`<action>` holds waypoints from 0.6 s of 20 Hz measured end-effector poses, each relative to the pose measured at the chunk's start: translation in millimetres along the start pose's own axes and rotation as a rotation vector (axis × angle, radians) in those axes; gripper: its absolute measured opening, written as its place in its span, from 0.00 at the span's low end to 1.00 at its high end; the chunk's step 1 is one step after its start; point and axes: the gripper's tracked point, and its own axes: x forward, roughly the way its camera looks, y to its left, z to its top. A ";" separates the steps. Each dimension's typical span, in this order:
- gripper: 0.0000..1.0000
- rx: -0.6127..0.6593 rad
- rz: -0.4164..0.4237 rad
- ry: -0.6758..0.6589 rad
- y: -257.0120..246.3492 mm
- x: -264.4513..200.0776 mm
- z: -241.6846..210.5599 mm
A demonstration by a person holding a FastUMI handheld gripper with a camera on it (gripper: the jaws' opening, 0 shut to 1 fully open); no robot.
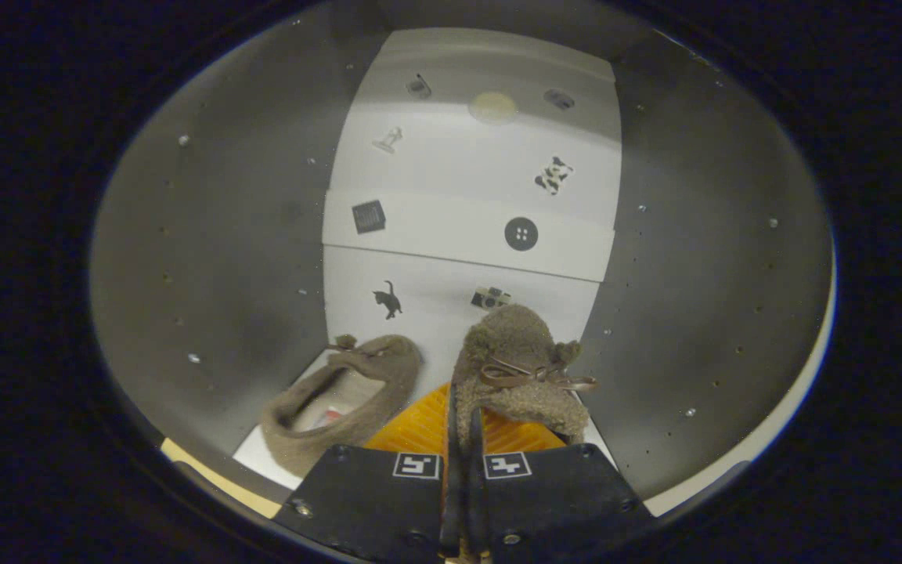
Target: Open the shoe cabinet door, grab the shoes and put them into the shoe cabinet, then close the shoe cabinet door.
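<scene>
The gripper [464, 439] is clenched on the second shoe [517, 364] inside the cabinet [208, 258]; best to set it beside the first shoe [349, 392] before letting go

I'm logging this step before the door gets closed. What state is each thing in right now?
Tongs: shut on the second shoe, pinching the edge of its collar.
Second shoe: held up, toe pointing into the shoe cabinet, bow on top.
First shoe: lying on the cabinet floor, tilted, opening showing.
Shoe cabinet: open, the tongs reaching inside.
Shelf: fixed across the back, above the shoes.
</scene>
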 end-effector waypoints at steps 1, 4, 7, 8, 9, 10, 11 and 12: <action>0.07 -0.001 -0.008 0.000 -3.3 11.2 0.8; 0.07 -0.006 0.009 0.072 1.4 40.4 -11.5; 0.09 0.041 0.018 0.133 3.9 55.6 -22.5; 0.10 0.082 0.021 0.137 4.3 56.9 -22.4; 0.12 0.140 0.039 0.138 7.6 58.1 -22.6; 0.13 0.197 0.050 0.145 9.2 57.4 -22.9; 0.15 0.216 0.069 0.141 11.9 55.7 -21.5; 0.16 0.213 0.065 0.133 10.7 54.0 -20.8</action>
